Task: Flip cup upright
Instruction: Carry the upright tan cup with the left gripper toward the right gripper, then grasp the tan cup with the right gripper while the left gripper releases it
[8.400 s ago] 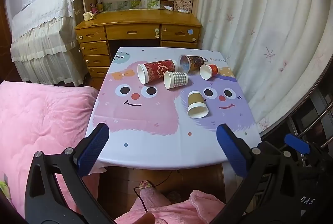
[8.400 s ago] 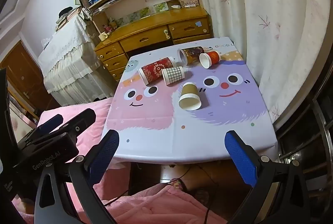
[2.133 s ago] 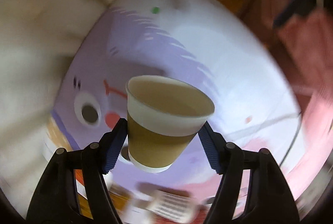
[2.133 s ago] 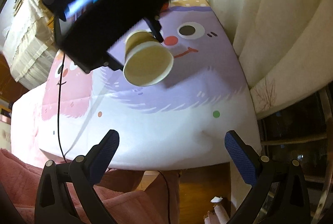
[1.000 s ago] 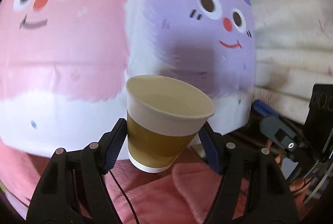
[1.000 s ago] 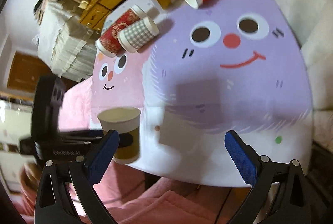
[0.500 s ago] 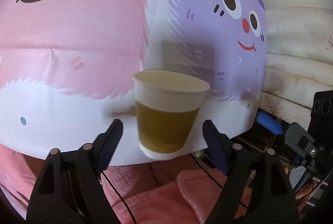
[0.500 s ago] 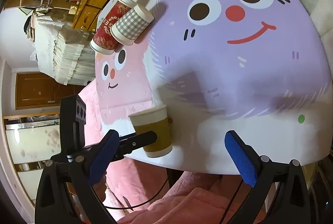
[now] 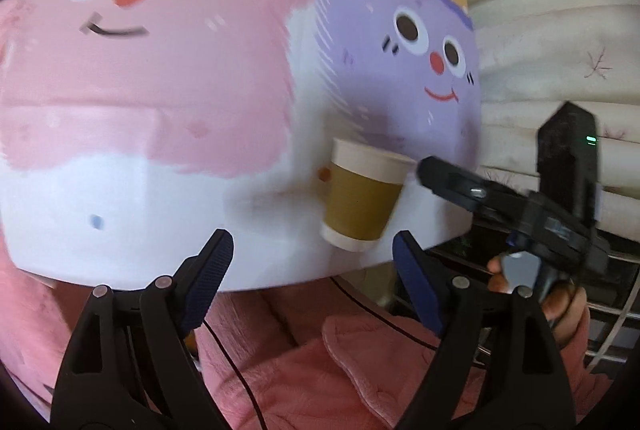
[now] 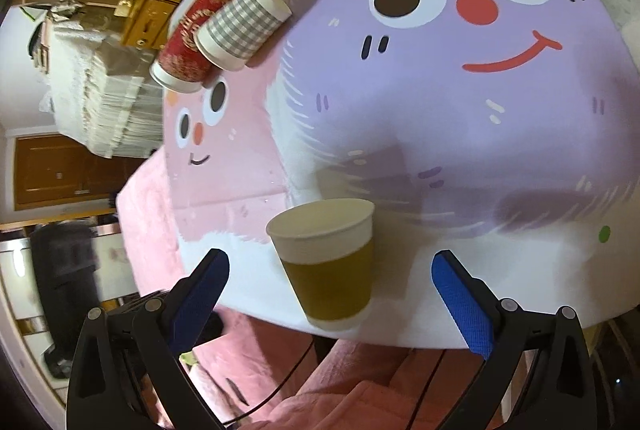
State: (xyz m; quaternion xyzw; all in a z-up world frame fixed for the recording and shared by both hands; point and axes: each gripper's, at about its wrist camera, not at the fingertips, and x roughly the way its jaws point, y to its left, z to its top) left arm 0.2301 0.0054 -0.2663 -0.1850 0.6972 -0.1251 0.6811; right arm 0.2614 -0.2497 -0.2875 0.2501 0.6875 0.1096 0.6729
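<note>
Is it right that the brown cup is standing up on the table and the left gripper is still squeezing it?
Not quite. The brown cup does stand upright on the table, but the left gripper is not squeezing it: its jaws are open and the cup stands free beyond them. The left wrist view shows this.

Checked cup beside red cup, seemingly touching.

The brown paper cup with a white rim, lying on its side among the others 8.4 seconds ago, now stands upright near the front edge of the cartoon-face tablecloth. The left gripper, clamped around it a second ago, has spread wide and drawn back.
</note>
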